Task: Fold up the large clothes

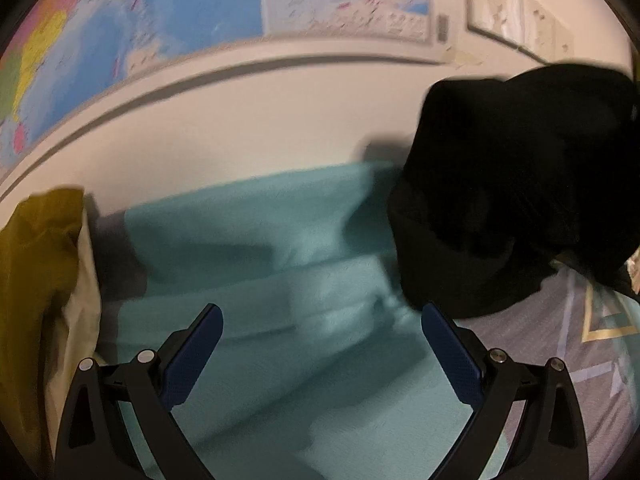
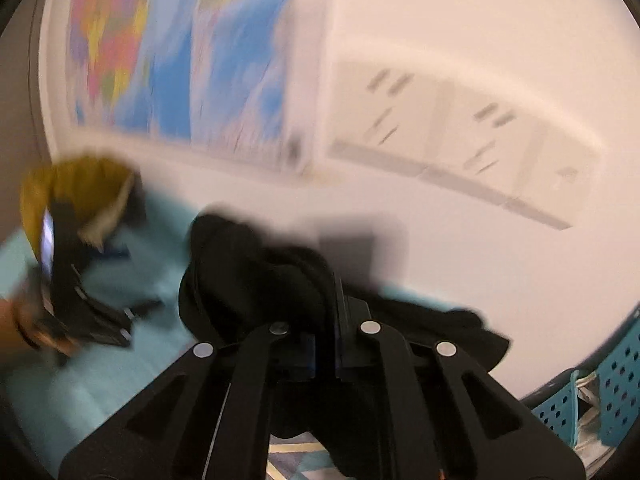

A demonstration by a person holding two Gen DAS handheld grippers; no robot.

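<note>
The left gripper (image 1: 322,334), a black two-finger claw with dark blue pads, is seen with its jaws spread wide and nothing between them. Directly beneath and ahead of it a light teal fabric sheet (image 1: 256,264) is spread in soft ridges. Ahead and to the right of this claw a bulky black garment (image 1: 516,184) is seen lifted off the surface, its lower edge hanging just beyond the right fingertip. To the left of the claw a mustard-yellow garment with a cream lining (image 1: 36,280) lies in a heap. Lower right of the claw a grey patterned cover with gold and white lines (image 1: 560,344) is visible beside the teal sheet. Behind everything a colourful wall map (image 1: 132,28) is fixed to the white wall.

In the right wrist view, the right gripper (image 2: 326,316) is closed narrow, and the black garment (image 2: 256,276) is pinched between its pads, bunched up ahead of the fingertips and trailing down under the claw. To the left of this claw the left gripper (image 2: 88,300) is seen, blurred, over the teal sheet (image 2: 100,380), with the mustard garment (image 2: 76,188) beyond it. At the lower right of the claw a teal perforated plastic basket (image 2: 616,380) is partly seen.
</note>
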